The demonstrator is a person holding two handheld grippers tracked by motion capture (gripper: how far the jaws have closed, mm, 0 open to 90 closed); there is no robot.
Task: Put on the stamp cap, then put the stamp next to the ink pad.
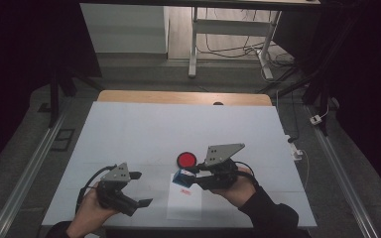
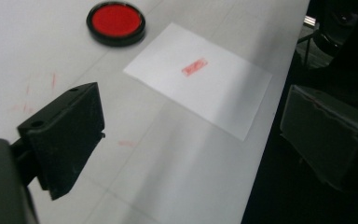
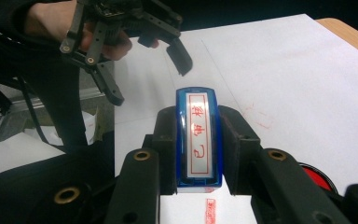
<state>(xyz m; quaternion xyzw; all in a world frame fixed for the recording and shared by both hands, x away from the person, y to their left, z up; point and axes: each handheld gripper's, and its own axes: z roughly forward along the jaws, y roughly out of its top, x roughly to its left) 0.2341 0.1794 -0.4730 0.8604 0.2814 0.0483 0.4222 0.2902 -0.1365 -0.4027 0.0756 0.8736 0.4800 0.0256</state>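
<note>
Blue plastic, the stamp [image 3: 198,140] is clamped between the jaws of the right claw [image 1: 191,177] above a white sheet [image 1: 184,204] bearing a red imprint [image 2: 194,66], just beside a red ink pad [image 1: 186,159]. The left claw [image 1: 141,189] is held spread wide and empty over the worktop [image 1: 129,129].

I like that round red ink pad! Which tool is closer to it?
Right. The right tool sits just beside the round red ink pad; the left tool is farther away.

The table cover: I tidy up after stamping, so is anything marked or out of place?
Yes. Faint red smears stain the white table cover beside the sheet of paper, off the page. The stamp print itself sits cleanly on the sheet.
</note>
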